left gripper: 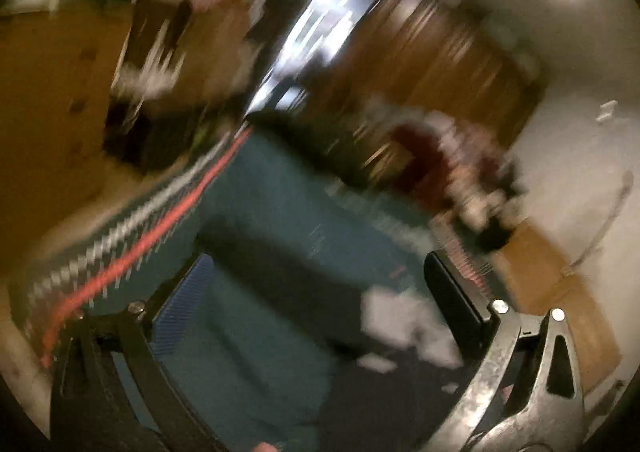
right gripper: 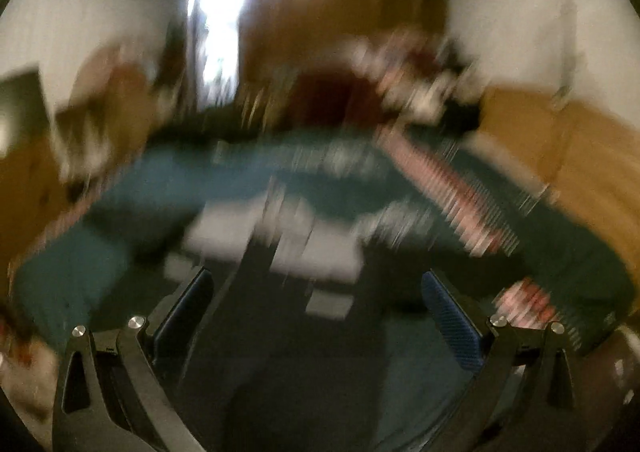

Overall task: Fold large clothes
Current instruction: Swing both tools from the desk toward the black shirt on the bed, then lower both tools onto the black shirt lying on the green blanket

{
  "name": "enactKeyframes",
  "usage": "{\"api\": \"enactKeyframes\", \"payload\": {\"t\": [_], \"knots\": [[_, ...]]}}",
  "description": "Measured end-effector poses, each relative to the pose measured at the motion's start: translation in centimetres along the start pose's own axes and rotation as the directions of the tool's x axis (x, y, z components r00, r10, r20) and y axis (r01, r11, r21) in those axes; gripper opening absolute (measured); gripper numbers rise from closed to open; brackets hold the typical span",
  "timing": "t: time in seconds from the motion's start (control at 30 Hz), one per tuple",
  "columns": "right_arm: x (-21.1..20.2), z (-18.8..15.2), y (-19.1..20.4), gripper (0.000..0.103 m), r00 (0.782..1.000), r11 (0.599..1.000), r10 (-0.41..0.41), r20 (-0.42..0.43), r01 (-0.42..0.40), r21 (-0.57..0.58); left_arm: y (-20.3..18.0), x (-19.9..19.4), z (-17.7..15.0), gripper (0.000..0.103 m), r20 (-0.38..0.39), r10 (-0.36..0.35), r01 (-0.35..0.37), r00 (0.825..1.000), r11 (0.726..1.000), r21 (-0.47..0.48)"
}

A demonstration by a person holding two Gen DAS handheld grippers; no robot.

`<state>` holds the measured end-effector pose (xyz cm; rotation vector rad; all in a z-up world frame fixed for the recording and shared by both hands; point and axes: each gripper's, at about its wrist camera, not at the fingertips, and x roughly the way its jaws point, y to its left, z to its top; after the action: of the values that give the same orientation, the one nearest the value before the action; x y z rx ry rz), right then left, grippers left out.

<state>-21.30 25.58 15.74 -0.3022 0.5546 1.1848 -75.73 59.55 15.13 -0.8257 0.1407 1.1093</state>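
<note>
Honestly, both views are smeared by motion, so I read them cautiously. Through my left claw [left gripper: 316, 292] the jaws stand wide apart with nothing between them; below lies a teal bedspread [left gripper: 280, 180] with a red stripe [left gripper: 160, 228] along its edge, and a dark garment [left gripper: 380, 384] with white patches near the lower right. It looks soft and limp, light enough, likely to sag, so I would pinch a hem or corner. Through my right claw [right gripper: 320, 304], also wide open and empty, the garment [right gripper: 280, 352] lies directly ahead between the fingers on the bed [right gripper: 80, 264], with its white print [right gripper: 280, 240] more central.
</note>
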Motion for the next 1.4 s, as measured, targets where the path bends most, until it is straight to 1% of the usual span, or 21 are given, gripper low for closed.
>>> {"api": "enactKeyframes", "payload": {"t": [0.03, 0.07, 0.1, 0.2, 0.23, 0.33, 0.37, 0.43, 0.53, 0.7, 0.8, 0.87, 0.9, 0.93, 0.97, 1.0, 1.03, 1.13, 1.23, 1.33, 1.4], "knots": [[2.6, -1.3, 0.7, 0.103, 0.997, 1.0, 0.019, -0.076, -0.019, -0.008, 1.4, 2.8, -0.8, 0.103, -0.043, 0.002, -0.003, 0.999, 1.0, -0.031], [6.1, -3.6, 2.0, 0.103, 0.984, 0.999, 0.037, -0.175, -0.042, -0.021, 3.1, 6.8, -1.9, 0.103, -0.106, 0.007, -0.014, 0.994, 0.997, -0.07], [8.5, -5.0, 2.9, 0.103, 0.971, 0.998, 0.034, -0.235, -0.043, -0.035, 4.2, 9.4, -2.7, 0.103, -0.141, 0.014, -0.027, 0.99, 0.996, -0.088], [14.9, -9.8, 4.4, 0.103, 0.932, 0.998, 0.004, -0.362, -0.027, -0.058, 6.3, 18.1, -4.1, 0.103, -0.229, 0.012, -0.042, 0.973, 0.991, -0.126], [17.0, -11.5, 4.9, 0.103, 0.919, 0.997, -0.015, -0.394, -0.014, -0.07, 7.1, 19.7, -4.4, 0.103, -0.246, 0.018, -0.053, 0.969, 0.989, -0.135], [21.4, -14.6, 5.7, 0.103, 0.887, 0.993, -0.074, -0.455, 0.023, -0.117, 10.1, 25.3, -5.5, 0.102, -0.289, 0.047, -0.105, 0.956, 0.976, -0.19], [22.4, -15.1, 5.8, 0.103, 0.878, 0.993, -0.071, -0.472, 0.019, -0.114, 10.3, 25.9, -5.5, 0.101, -0.296, 0.058, -0.119, 0.953, 0.974, -0.193], [23.0, -15.8, 5.7, 0.103, 0.87, 0.995, -0.059, -0.49, 0.01, -0.101, 10.8, 27.6, -5.4, 0.1, -0.303, 0.053, -0.119, 0.952, 0.972, -0.202], [24.2, -16.4, 5.4, 0.103, 0.867, 0.997, -0.045, -0.497, 0.006, -0.079, 11.2, 29.7, -4.8, 0.099, -0.311, 0.055, -0.126, 0.949, 0.969, -0.213], [24.0, -16.6, 5.6, 0.103, 0.867, 0.997, -0.047, -0.497, 0.009, -0.079, 11.3, 30.3, -3.6, 0.1, -0.286, 0.026, -0.098, 0.958, 0.965, -0.242], [23.9, -16.5, 5.6, 0.103, 0.871, 0.997, -0.05, -0.489, 0.013, -0.077, 12.9, 29.7, -3.3, 0.099, -0.251, 0.009, -0.076, 0.968, 0.963, -0.257], [24.6, -15.8, 5.2, 0.103, 0.872, 0.997, -0.05, -0.487, 0.013, -0.079, 13.7, 29.3, -3.2, 0.093, -0.232, 0.018, -0.08, 0.972, 0.962, -0.26], [24.3, -16.0, 5.3, 0.103, 0.877, 0.997, -0.049, -0.479, 0.011, -0.081, 14.0, 29.0, -3.2, 0.084, -0.225, 0.023, -0.082, 0.974, 0.963, -0.256], [24.3, -15.9, 5.3, 0.103, 0.879, 0.997, -0.047, -0.474, 0.009, -0.081, 14.0, 28.9, -3.2, 0.064, -0.215, 0.032, -0.087, 0.976, 0.964, -0.252], [24.1, -16.1, 5.2, 0.103, 0.887, 0.997, -0.039, -0.461, 0.005, -0.074, 14.1, 28.5, -3.3, 0.049, -0.204, 0.047, -0.098, 0.978, 0.964, -0.249], [24.0, -16.2, 5.1, 0.103, 0.891, 0.998, -0.034, -0.453, 0.002, -0.07, 14.1, 28.3, -3.4, 0.021, -0.198, 0.062, -0.111, 0.978, 0.963, -0.245], [23.9, -16.3, 5.1, 0.103, 0.894, 0.998, -0.03, -0.447, 0.0, -0.068, 14.1, 28.2, -3.4, 0.013, -0.19, 0.061, -0.107, 0.98, 0.964, -0.243], [23.7, -16.3, 5.1, 0.103, 0.893, 0.998, -0.025, -0.449, -0.005, -0.064, 12.9, 27.2, -2.9, 0.01, -0.149, 0.069, -0.098, 0.986, 0.976, -0.195], [24.0, -15.8, 4.7, 0.103, 0.889, 0.999, -0.012, -0.458, -0.012, -0.048, 9.7, 25.1, -1.6, 0.009, -0.082, 0.049, -0.059, 0.995, 0.992, -0.115], [23.6, -15.5, 4.3, 0.096, 0.897, 1.0, 0.0, -0.442, -0.012, -0.023, 5.2, 23.3, -0.7, 0.009, -0.043, -0.016, 0.014, 0.999, 0.999, -0.041], [23.2, -15.2, 3.8, 0.089, 0.902, 1.0, 0.014, -0.431, -0.014, 0.002, -0.4, 22.3, -1.1, 0.009, -0.041, -0.107, 0.11, 0.993, 0.992, 0.061]]}}
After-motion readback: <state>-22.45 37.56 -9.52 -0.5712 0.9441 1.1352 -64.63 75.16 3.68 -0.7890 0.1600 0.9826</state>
